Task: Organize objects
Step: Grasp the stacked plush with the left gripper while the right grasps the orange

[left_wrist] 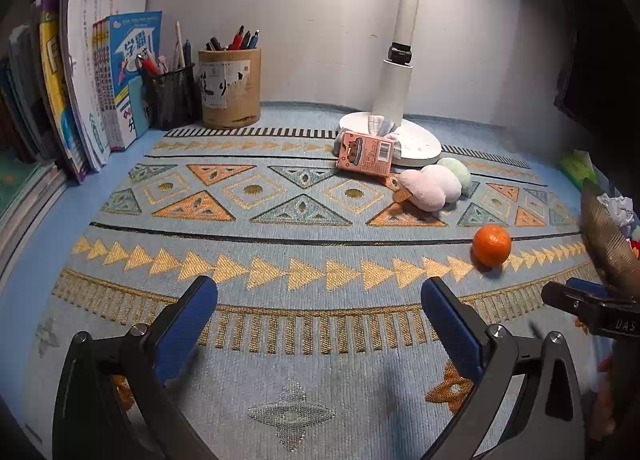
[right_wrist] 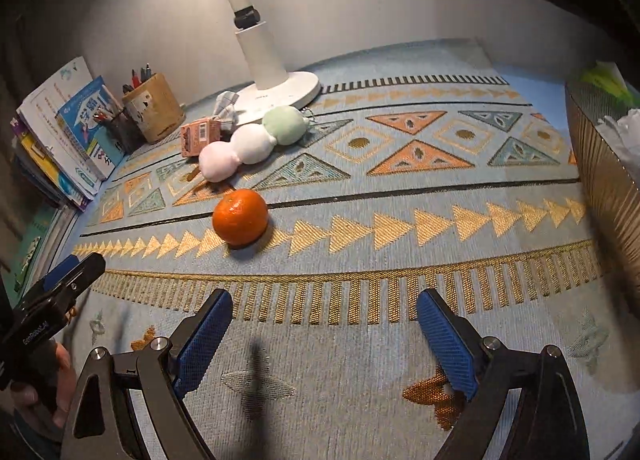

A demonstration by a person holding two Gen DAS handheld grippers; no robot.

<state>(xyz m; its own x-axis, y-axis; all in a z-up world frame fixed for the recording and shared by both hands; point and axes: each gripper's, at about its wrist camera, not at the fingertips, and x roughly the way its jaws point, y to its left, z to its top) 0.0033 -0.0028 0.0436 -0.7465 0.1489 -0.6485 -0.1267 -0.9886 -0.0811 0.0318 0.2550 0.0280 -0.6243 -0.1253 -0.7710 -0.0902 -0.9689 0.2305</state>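
An orange tangerine (left_wrist: 492,245) lies on the patterned blue mat, also in the right wrist view (right_wrist: 240,217). A pastel plush toy (left_wrist: 434,185) of pink, white and green balls lies near the lamp base (right_wrist: 250,144). A small pink box (left_wrist: 365,152) leans by it (right_wrist: 199,136). My left gripper (left_wrist: 319,302) is open and empty, low over the mat's near part. My right gripper (right_wrist: 324,314) is open and empty, the tangerine ahead to its left.
A white lamp (left_wrist: 394,92) stands at the back. A bamboo pen holder (left_wrist: 230,88), a black mesh pen cup (left_wrist: 172,94) and upright books (left_wrist: 88,80) line the back left. A ribbed golden container (right_wrist: 600,180) with crumpled paper stands at the right.
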